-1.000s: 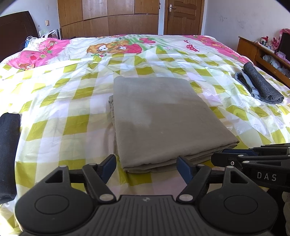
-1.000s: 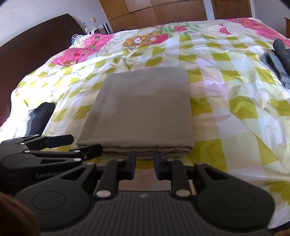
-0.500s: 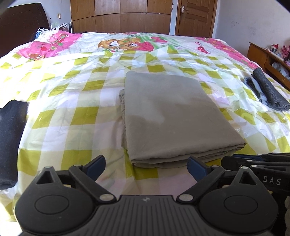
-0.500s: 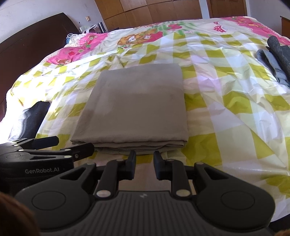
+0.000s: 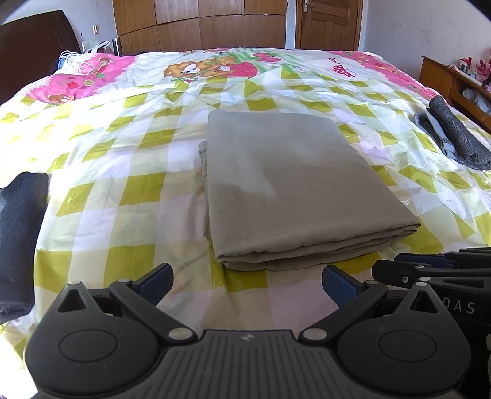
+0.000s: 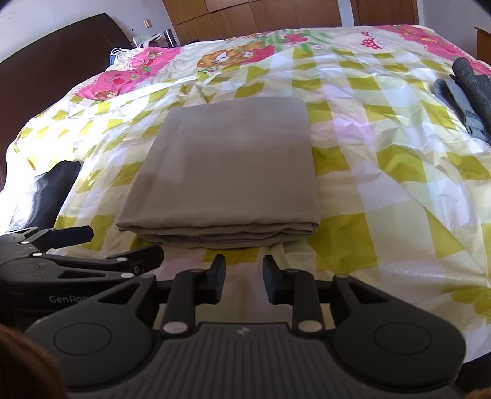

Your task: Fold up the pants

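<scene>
The bed [image 5: 101,172] fills both views, covered by a yellow-green and white checked quilt with a pink cartoon-printed band along its far edge. A dark headboard [image 6: 46,70] rises at the bed's left side, and wooden wardrobe doors [image 5: 199,24] stand beyond the far edge.

The pants [image 5: 294,187] lie near the middle of the bed, toward its near edge, folded into a flat grey-brown rectangle. The top face is smooth; at the near edge several stacked layers show one above another. In the left wrist view a little fabric sticks out past the left side of the stack.

A black folded garment [image 5: 18,233] sits at the bed's left edge, cut off by the frame. A pile of grey clothes [image 5: 451,138] lies near the right edge; how many pieces it holds is hard to make out.

The left gripper [image 5: 247,280] hovers just short of the pants' near edge, its jaws spread wide after just opening, with nothing between them. The right gripper [image 6: 244,276] sits beside it, jaws a narrow gap apart and just opening slightly, only quilt visible between them. Each gripper's body hides the bed's near edge.
</scene>
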`<state>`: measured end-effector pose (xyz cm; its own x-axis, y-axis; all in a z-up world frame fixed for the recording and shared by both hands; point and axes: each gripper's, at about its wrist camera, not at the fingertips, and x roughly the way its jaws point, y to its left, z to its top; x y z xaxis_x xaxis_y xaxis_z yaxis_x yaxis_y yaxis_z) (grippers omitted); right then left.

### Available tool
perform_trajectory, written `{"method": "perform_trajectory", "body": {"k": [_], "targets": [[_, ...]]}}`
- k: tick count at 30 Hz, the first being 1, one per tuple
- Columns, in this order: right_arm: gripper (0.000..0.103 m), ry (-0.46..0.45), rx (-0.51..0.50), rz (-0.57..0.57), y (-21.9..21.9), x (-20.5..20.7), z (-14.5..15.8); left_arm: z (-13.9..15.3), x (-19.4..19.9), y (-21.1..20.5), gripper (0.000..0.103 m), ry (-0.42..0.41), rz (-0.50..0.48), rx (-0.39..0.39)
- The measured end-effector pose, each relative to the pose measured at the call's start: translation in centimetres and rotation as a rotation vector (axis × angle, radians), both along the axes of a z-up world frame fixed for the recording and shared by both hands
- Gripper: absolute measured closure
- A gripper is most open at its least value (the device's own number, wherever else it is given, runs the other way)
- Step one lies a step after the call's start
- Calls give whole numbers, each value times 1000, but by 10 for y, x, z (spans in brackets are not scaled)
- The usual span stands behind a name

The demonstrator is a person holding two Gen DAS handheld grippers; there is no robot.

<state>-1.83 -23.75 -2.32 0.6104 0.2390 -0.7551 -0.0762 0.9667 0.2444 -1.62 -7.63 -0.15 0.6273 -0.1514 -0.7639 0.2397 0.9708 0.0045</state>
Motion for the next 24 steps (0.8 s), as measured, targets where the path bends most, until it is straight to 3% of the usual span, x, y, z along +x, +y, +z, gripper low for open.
{"method": "perform_trajectory", "body": {"k": [24], "targets": [[75,39,-9,-11,0,3,-8,-7,5,1,0,51,25,-18]]}}
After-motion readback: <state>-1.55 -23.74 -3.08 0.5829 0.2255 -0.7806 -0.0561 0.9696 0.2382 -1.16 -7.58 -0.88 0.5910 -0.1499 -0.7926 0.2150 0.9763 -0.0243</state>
